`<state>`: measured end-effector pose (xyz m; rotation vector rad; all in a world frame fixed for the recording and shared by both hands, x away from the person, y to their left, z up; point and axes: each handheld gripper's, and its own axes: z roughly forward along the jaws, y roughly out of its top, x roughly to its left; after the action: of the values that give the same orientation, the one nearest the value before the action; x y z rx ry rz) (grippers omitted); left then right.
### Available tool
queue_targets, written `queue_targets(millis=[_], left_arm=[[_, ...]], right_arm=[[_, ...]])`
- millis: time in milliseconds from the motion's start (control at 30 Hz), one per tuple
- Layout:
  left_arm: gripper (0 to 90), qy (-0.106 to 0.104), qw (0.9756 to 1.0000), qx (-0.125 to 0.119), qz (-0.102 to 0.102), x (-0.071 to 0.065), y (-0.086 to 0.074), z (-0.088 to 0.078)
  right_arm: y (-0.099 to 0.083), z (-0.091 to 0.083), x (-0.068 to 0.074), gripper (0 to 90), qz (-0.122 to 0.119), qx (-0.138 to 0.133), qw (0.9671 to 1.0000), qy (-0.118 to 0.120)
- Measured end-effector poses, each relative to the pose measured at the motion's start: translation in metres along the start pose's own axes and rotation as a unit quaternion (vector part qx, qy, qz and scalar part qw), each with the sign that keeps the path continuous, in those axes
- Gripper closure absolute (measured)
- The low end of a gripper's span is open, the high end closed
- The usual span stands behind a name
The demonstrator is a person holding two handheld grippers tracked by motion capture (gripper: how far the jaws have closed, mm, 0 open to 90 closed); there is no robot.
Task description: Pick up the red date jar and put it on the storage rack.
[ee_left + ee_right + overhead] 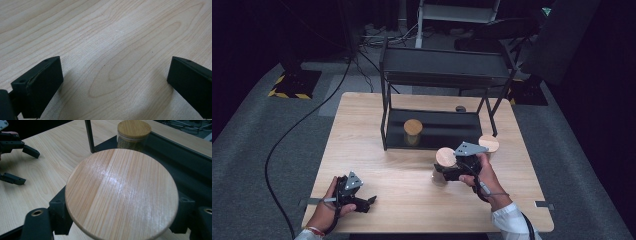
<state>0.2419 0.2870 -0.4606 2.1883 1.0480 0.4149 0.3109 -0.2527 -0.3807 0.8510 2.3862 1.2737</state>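
My right gripper (443, 172) is shut on a glass jar with a round wooden lid (445, 157) just in front of the black rack (447, 70). In the right gripper view the lid (122, 192) sits between the two black fingers (58, 212) of my right gripper (121, 212), which press on the jar's sides below it. My left gripper (371, 202) rests low over the table (362, 145) at the front left. Its jaws stand wide open with bare wood between them (115, 85).
A second lidded jar (413, 131) (133, 135) stands on the rack's lower shelf. A third jar (488, 144) stands by the rack's right front leg. A small dark object (460, 108) lies behind the shelf. My left gripper (23, 166) appears far left in the right gripper view.
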Motion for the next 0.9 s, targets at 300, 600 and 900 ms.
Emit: queue_targets(millis=[300,600,900], left_arm=[[0.0,0.0,1.0,0.0,0.0,0.0,0.0,0.0],[0.0,0.0,1.0,0.0,0.0,0.0,0.0,0.0],[0.0,0.0,1.0,0.0,0.0,0.0,0.0,0.0]], right_arm=[[0.007,0.002,0.01,24.8,0.023,0.009,0.9994,-0.025],[0.017,0.005,0.018,24.8,0.031,0.006,0.9983,-0.048],[0.035,0.009,0.028,24.8,0.038,0.005,0.996,-0.081]])
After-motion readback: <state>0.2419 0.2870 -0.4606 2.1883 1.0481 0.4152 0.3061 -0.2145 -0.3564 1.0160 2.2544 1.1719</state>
